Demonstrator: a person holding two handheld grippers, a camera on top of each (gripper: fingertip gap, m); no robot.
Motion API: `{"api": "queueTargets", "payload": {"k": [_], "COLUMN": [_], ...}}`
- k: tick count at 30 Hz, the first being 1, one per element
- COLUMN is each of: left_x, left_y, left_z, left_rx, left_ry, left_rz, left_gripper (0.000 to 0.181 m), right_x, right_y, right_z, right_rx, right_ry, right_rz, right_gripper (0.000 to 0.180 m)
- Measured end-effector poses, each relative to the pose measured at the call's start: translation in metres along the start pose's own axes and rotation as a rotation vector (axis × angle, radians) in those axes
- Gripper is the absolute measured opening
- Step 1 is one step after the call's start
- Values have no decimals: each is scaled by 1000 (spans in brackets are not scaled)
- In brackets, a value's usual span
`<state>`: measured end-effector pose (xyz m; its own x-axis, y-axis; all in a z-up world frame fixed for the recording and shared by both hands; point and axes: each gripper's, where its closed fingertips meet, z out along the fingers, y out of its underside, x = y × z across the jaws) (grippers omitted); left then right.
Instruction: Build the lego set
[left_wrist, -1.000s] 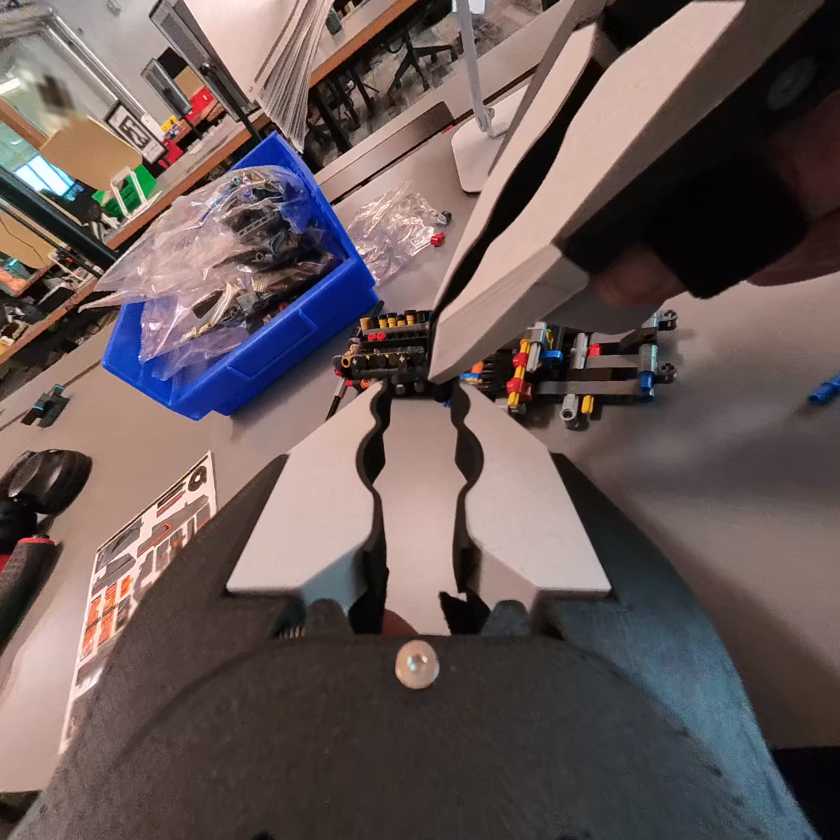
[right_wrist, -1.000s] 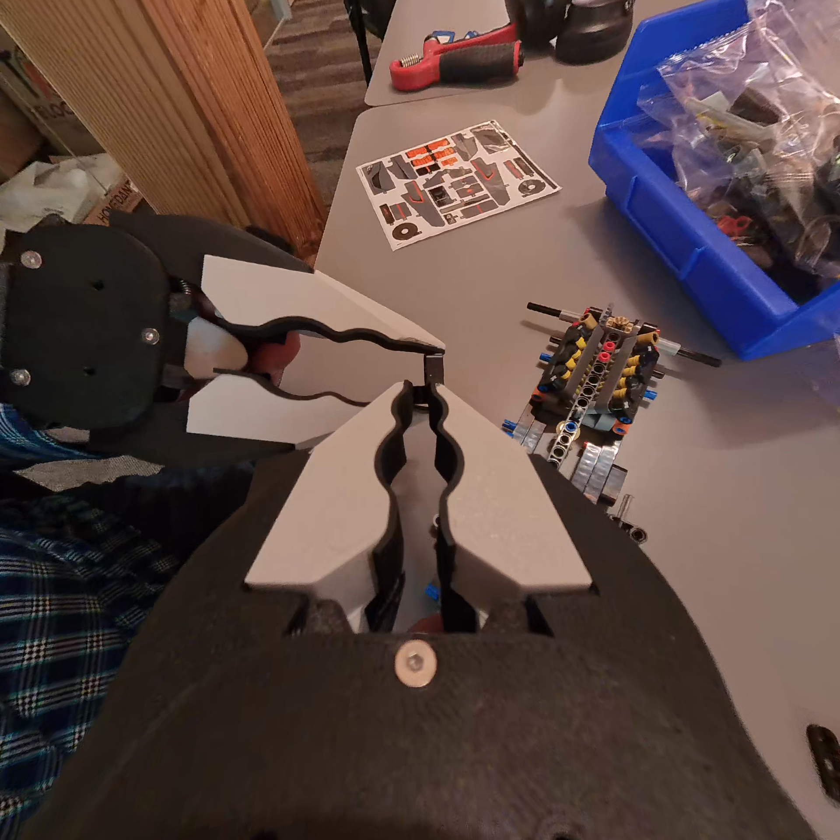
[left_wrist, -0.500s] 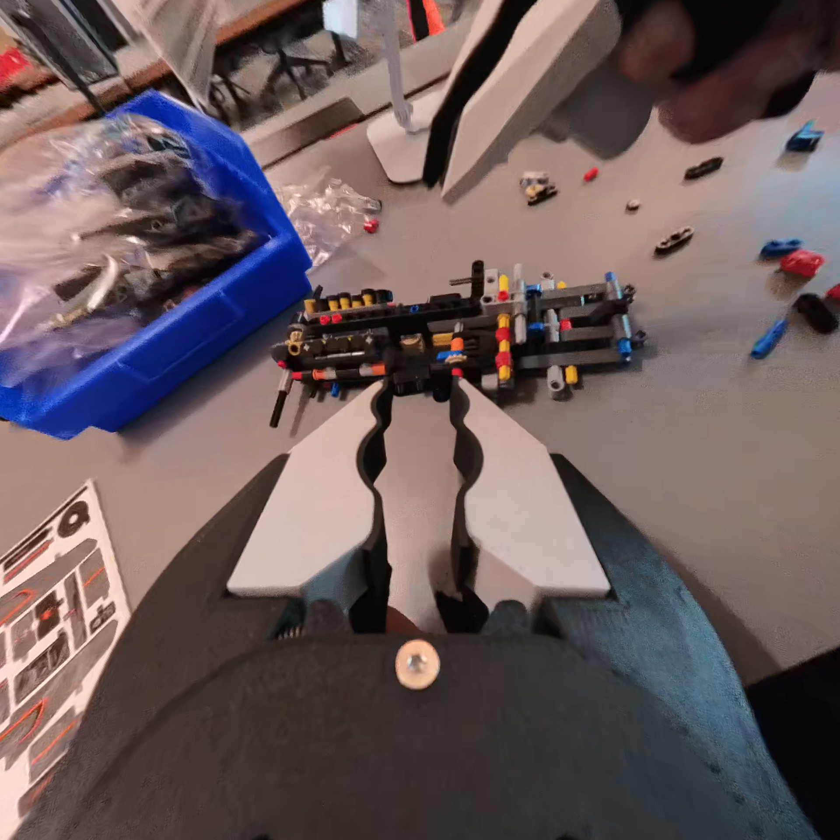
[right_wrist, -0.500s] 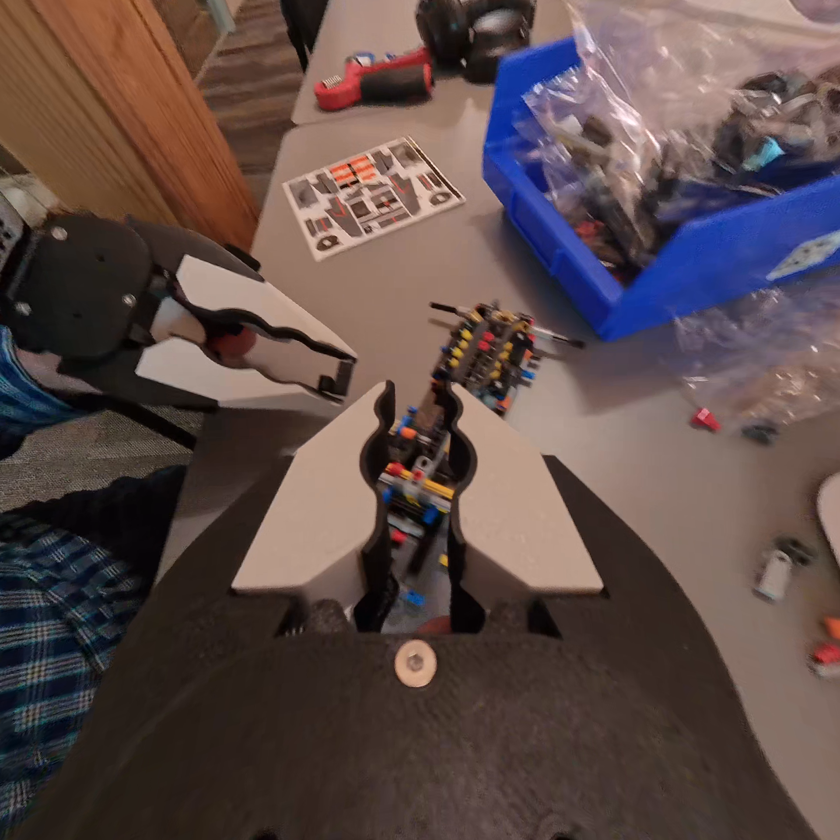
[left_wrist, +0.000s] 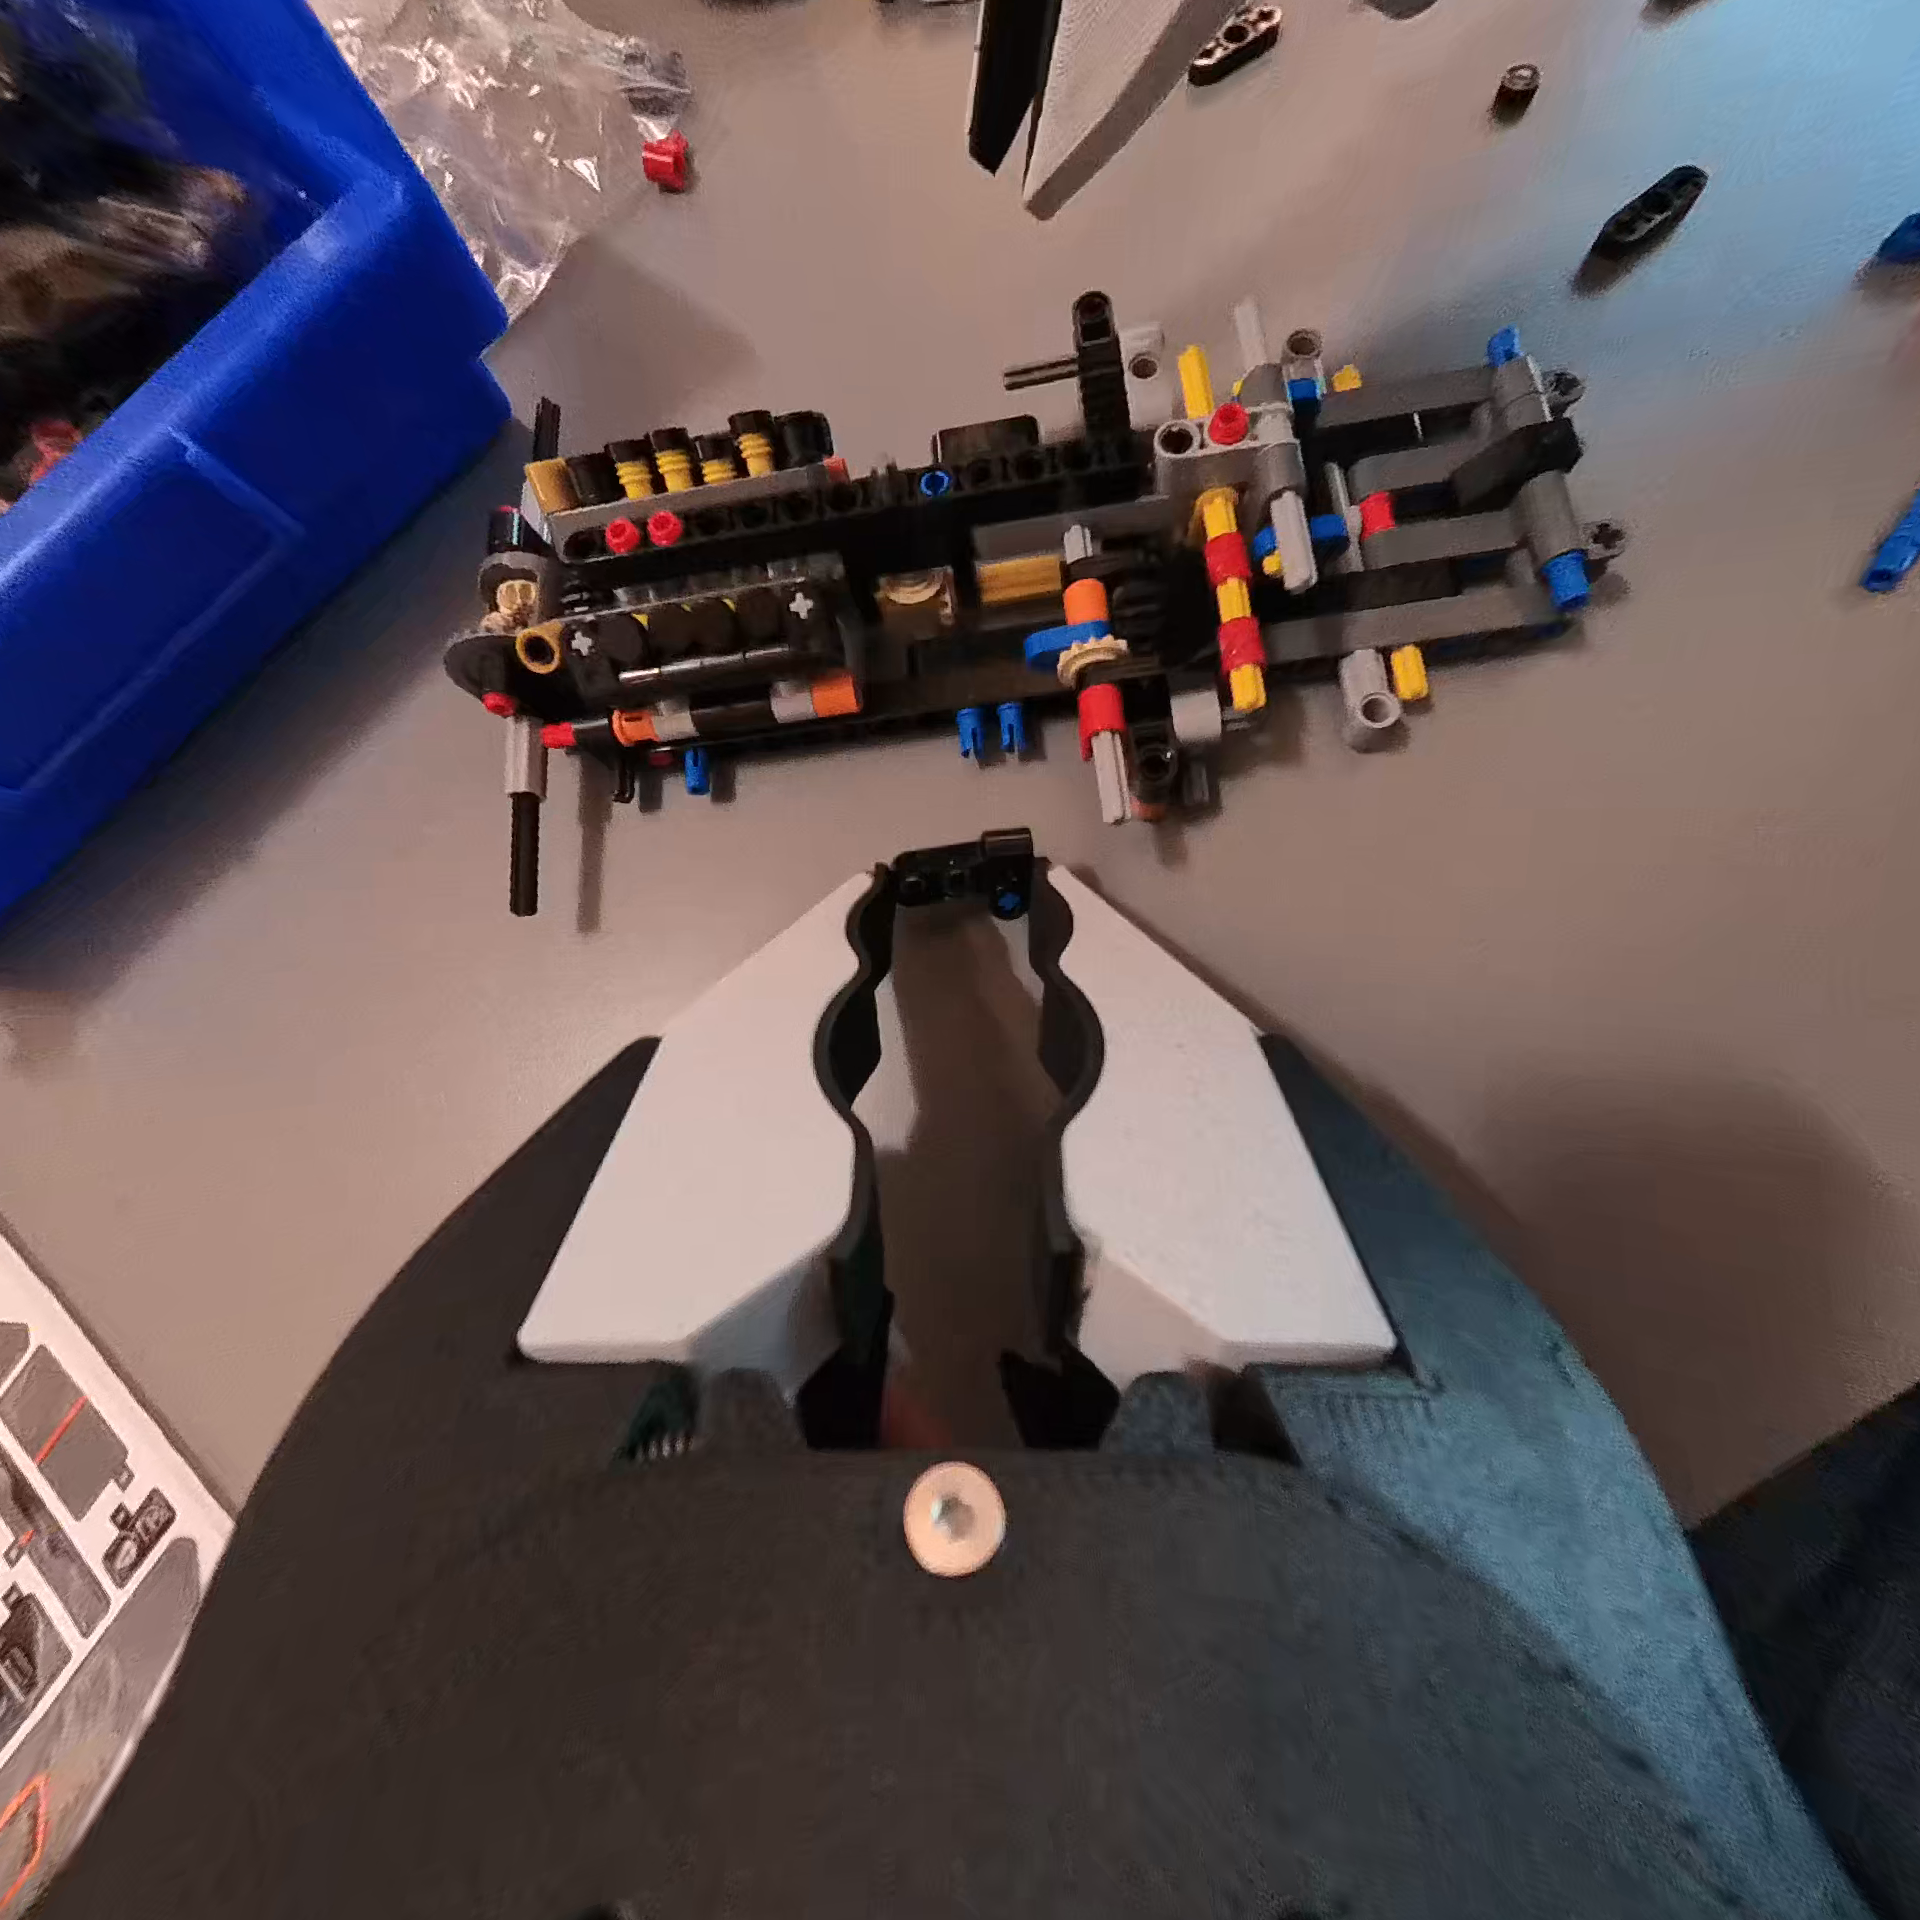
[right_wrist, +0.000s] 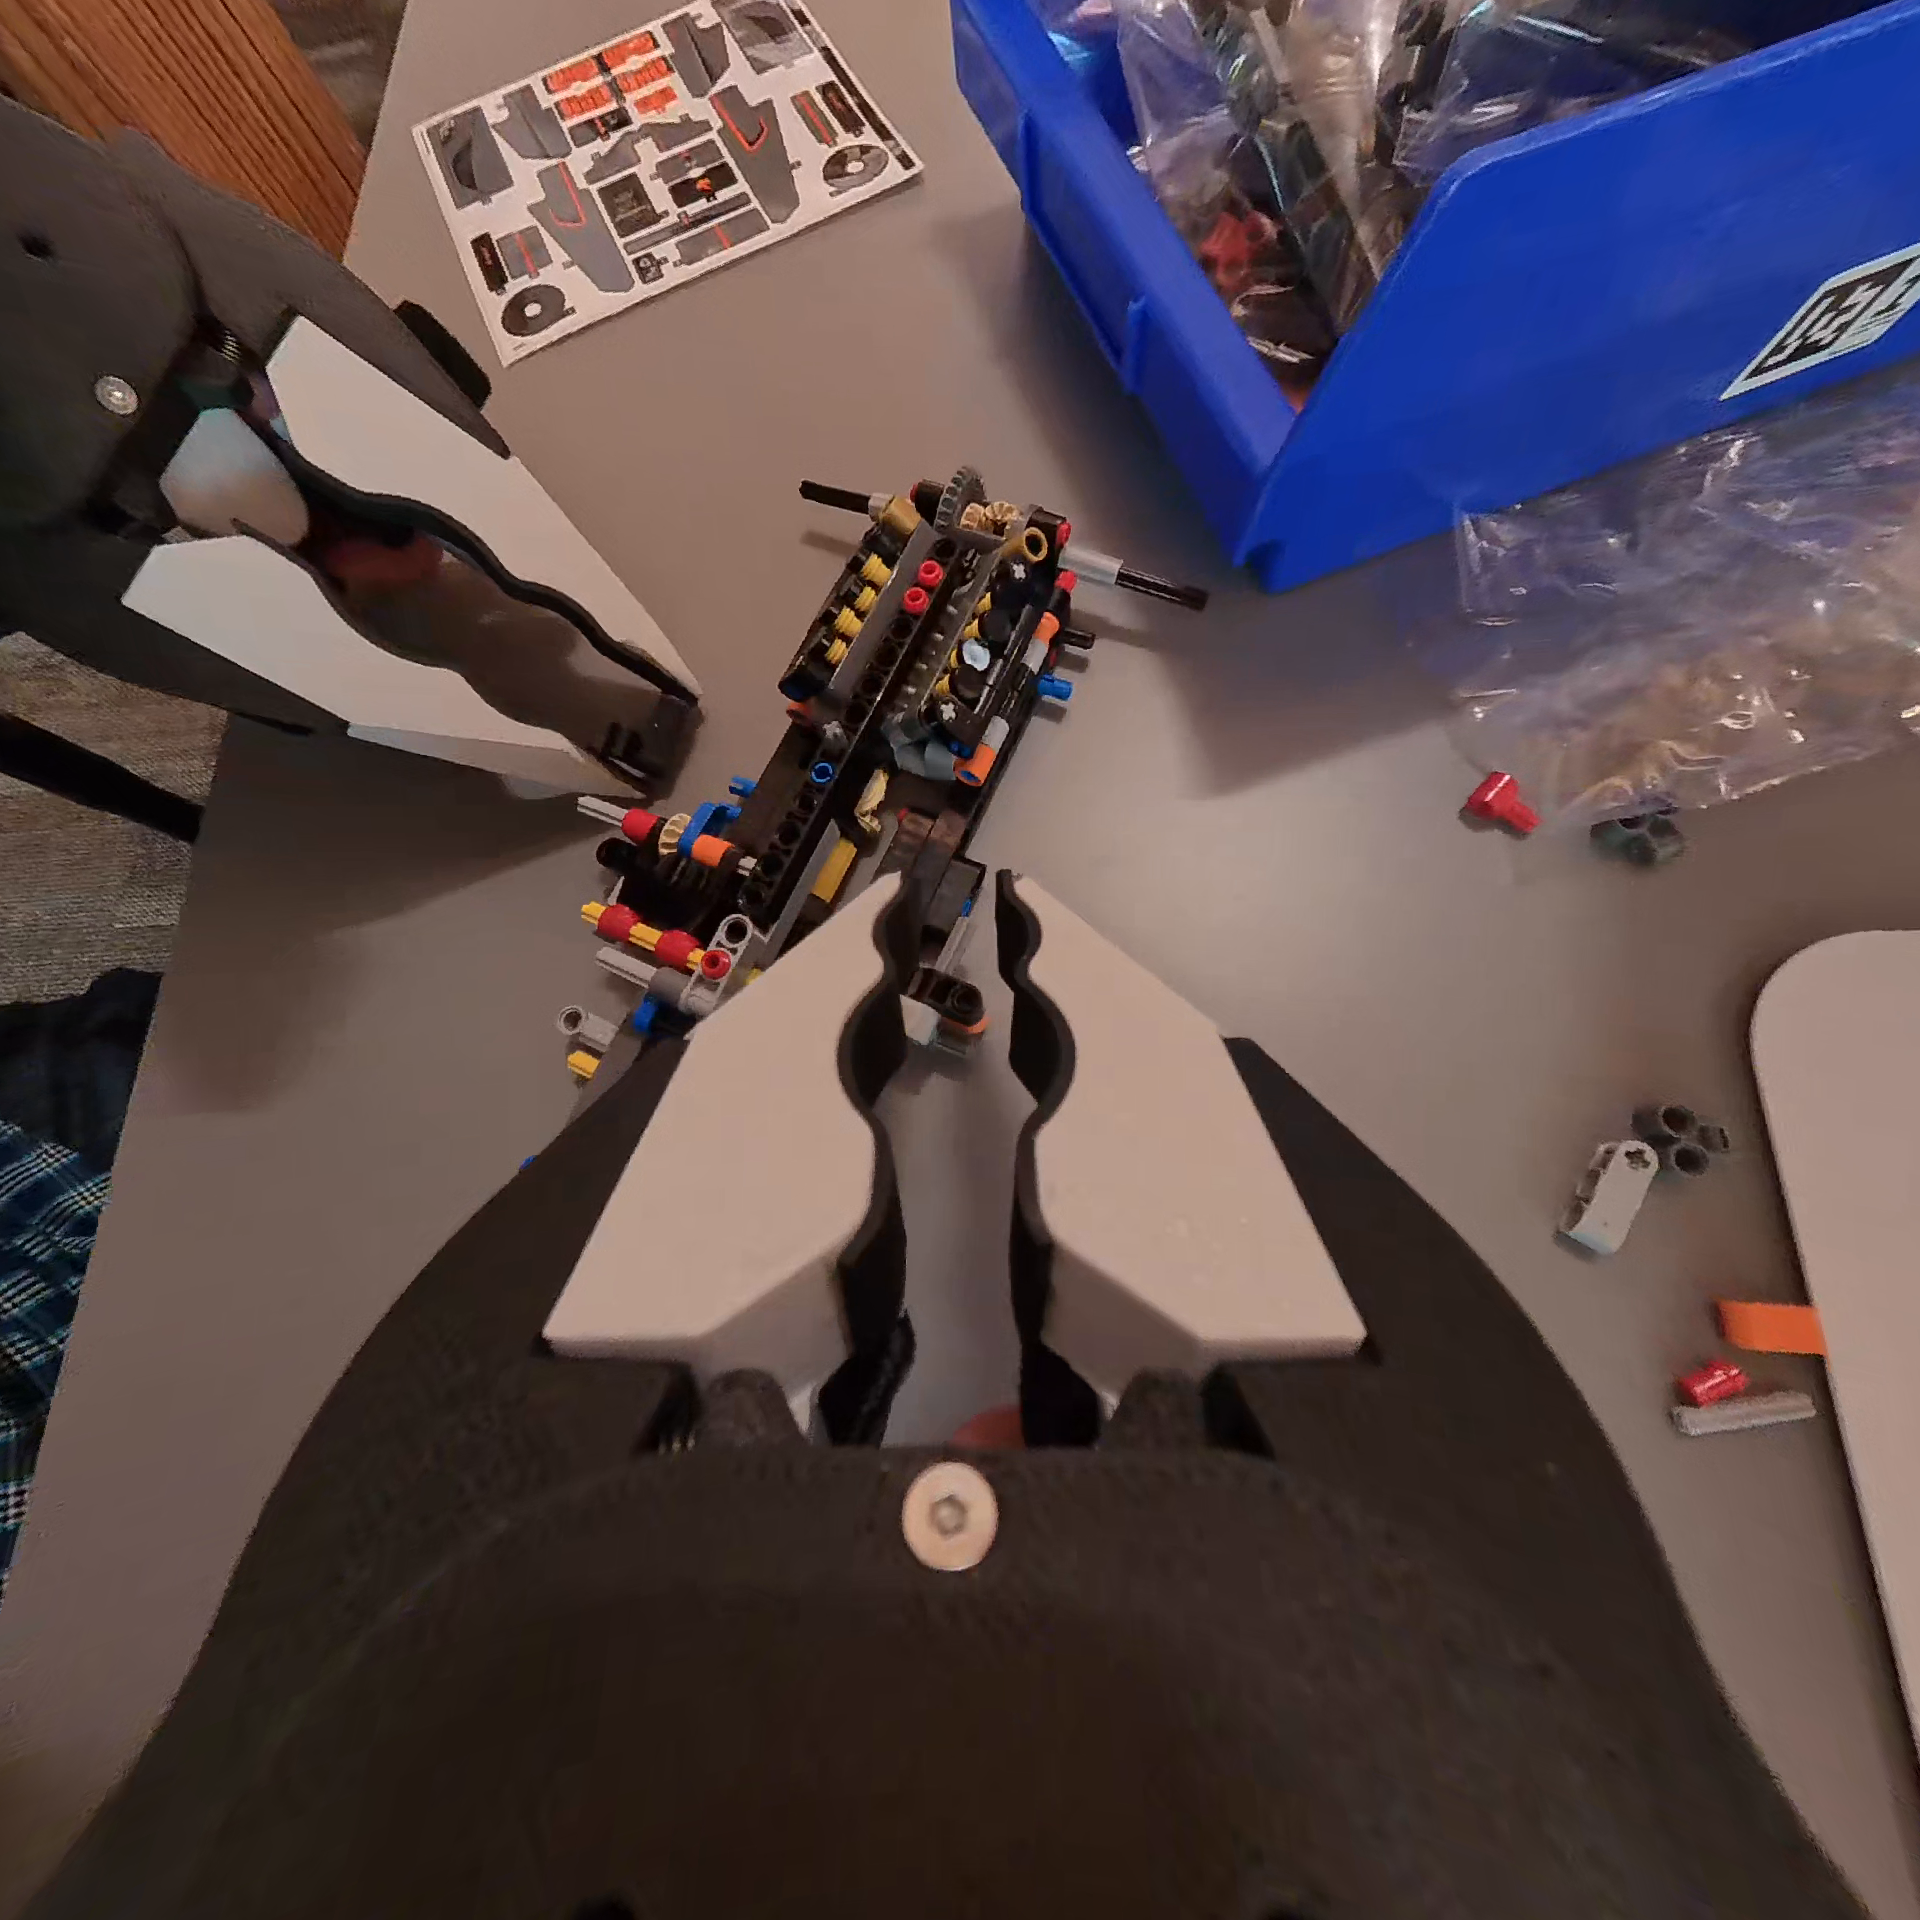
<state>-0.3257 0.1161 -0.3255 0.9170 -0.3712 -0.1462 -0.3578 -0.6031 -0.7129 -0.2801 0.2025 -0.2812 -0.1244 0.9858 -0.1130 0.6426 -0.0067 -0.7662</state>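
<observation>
The long black and grey lego chassis (left_wrist: 831, 582) with yellow, red and blue pins lies flat on the grey table. My left gripper (left_wrist: 961, 883) is shut on a small black lego piece (left_wrist: 961, 871), held crosswise at its tips just in front of the chassis's near side. In the right wrist view the left gripper (right_wrist: 649, 743) sits left of the chassis (right_wrist: 894, 675). My right gripper (right_wrist: 951, 888) is open and empty, hovering over one end of the chassis. Its fingertips also show at the top of the left wrist view (left_wrist: 1023, 177).
A blue bin (right_wrist: 1507, 312) of bagged parts stands beside the chassis, with a clear plastic bag (right_wrist: 1714, 623) next to it. A sticker sheet (right_wrist: 655, 177) lies at the far left. Loose pieces (right_wrist: 1621, 1184) and a white base (right_wrist: 1849, 1143) lie to the right. Some 11 cm of space lies between my two pairs of fingers.
The two grippers, tip to tip a second ago, have drawn apart. The right gripper opened and moved over the chassis. The left gripper keeps the black piece and now looks down on the chassis.
</observation>
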Motion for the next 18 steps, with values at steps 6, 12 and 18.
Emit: {"api": "queueTargets", "payload": {"k": [6, 12, 18], "left_x": [-3, -2, 10], "left_y": [6, -2, -3], "left_z": [-7, -19, -21], "left_rx": [-5, 5, -35], "left_ry": [-3, -47, -78], "left_rz": [-24, -8, -97], "left_gripper": [46, 41, 20], "right_x": [0, -1, -2], "right_y": [0, -1, -2], "right_z": [0, -2, -3], "right_rx": [-3, 4, 18], "right_ry": [-8, -12, -19], "right_rz": [-10, -19, -19], "right_gripper": [11, 10, 8]}}
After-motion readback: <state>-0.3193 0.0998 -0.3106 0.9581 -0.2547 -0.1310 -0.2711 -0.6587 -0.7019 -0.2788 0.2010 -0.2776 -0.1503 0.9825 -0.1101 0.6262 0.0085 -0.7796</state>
